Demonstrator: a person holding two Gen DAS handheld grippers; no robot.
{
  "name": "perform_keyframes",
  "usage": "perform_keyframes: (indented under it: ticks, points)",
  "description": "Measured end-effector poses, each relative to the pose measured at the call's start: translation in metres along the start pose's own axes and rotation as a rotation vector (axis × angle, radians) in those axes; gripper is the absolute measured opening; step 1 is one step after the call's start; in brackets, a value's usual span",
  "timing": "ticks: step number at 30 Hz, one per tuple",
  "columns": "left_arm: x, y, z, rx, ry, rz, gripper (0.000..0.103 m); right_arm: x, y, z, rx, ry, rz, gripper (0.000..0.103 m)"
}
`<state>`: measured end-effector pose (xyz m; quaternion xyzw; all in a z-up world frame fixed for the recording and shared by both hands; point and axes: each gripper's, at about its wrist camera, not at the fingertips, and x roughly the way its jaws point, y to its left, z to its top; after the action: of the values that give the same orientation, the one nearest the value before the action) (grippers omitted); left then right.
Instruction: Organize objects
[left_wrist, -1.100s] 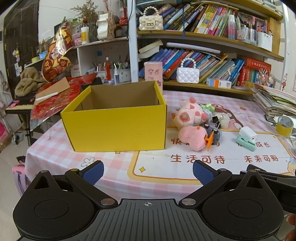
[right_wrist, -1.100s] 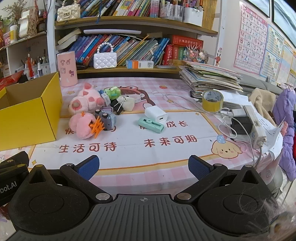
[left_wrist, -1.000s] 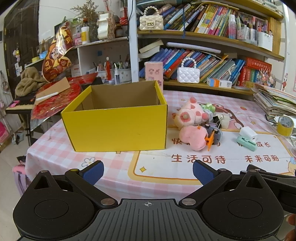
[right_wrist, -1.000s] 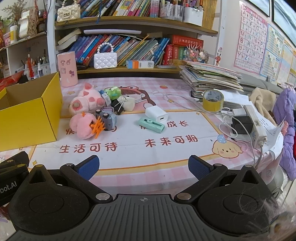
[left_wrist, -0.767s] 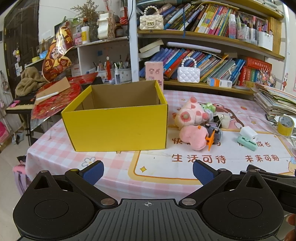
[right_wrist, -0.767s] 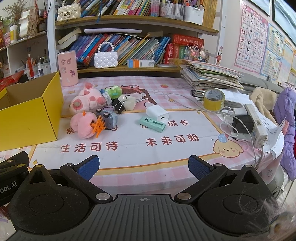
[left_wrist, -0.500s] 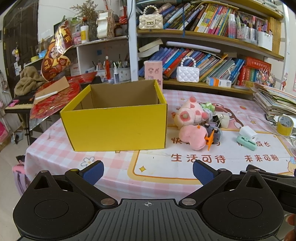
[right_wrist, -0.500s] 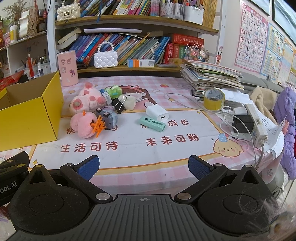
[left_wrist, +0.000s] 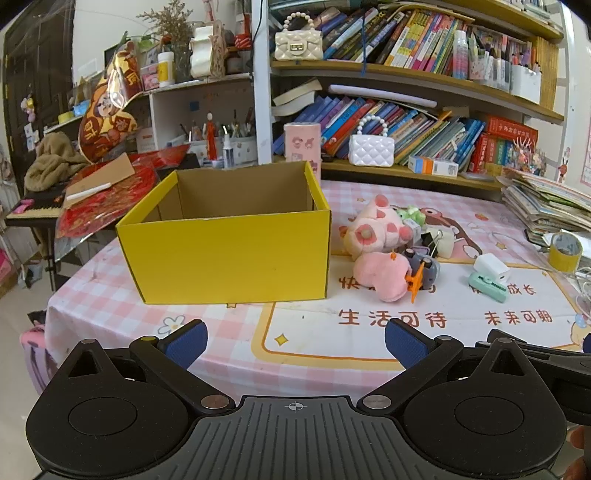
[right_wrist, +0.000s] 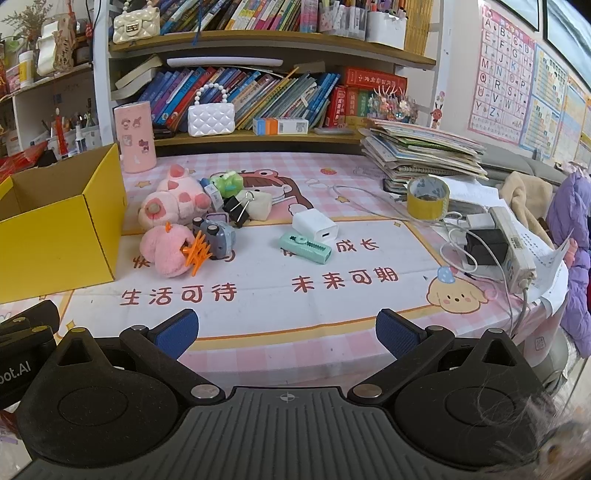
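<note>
Left wrist view: the left tool (left_wrist: 295, 341) hangs wide and empty before the yellow box (left_wrist: 229, 254) on the counter (left_wrist: 110, 295); right tool (right_wrist: 286, 332) likewise wide, toys (right_wrist: 184, 229) heaped beside the box.

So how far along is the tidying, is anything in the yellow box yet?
Nothing looks done: the visible part of the yellow box shows only bare cardboard. Nothing is in hand: the left tool and right tool are open, short of the items. Left to do: the pink plush toys, binder clip, white charger and mint cutter still lie on the table.
</note>
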<state>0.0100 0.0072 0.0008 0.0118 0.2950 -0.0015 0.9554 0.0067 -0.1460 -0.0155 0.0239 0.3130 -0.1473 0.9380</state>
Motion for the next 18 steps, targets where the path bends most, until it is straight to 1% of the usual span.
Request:
perform_keyframes:
  ticks: [3,16,18]
  points:
    - [-0.0015,0.0002,0.0007,0.001,-0.011,0.002,0.103,-0.0005,-0.0007,0.0009,0.004,-0.001,0.006,0.103]
    - [-0.0006,0.0001,0.0021,-0.001,-0.008,-0.003,0.103,-0.002,-0.0015,0.0017,0.019,0.007,0.021,0.103]
    - [-0.0005,0.0001,0.002,-0.003,-0.01,-0.003,0.103,-0.0017,-0.0029,0.0018,0.03,0.01,0.034,0.103]
